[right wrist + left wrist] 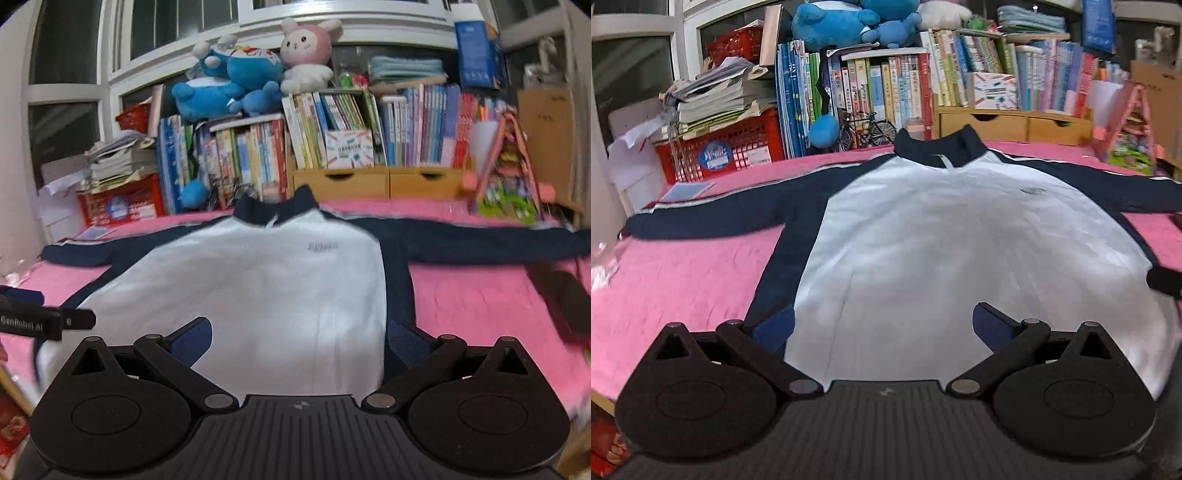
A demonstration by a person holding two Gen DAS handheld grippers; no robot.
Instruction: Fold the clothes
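Nothing folded: the jacket [960,236] lies fully spread, front up, both sleeves straight out to the sides, collar toward the books.
Where it lies: flat on the pink sheet [683,280], white body in the middle, navy sleeves reaching nearly to both side edges.
Left gripper [882,325]: jaws spread wide, holding nothing, poised over the hem on the jacket's left half.
Right gripper [299,338]: likewise gaping and empty, above the hem near the jacket's right side seam.
Progress: I judge this the very start; no sleeve is turned in, no hem lifted.
Left to do: probably bring each sleeve across the body, then fold the body up toward the collar.
Behind the jacket: a row of books [332,140], wooden drawers [380,184], plush toys [240,85] on top, a red crate [727,147] with stacked papers.
On the sheet: a small blue card [685,192] beside the left sleeve end; a dark blurred thing [561,299] under the right sleeve, which I cannot identify.
In the way: that dark thing lies close to the right sleeve and may catch the fold; the pink toy stand [506,166] sits near the cuff.
Otherwise: the body of the jacket has nothing on it.
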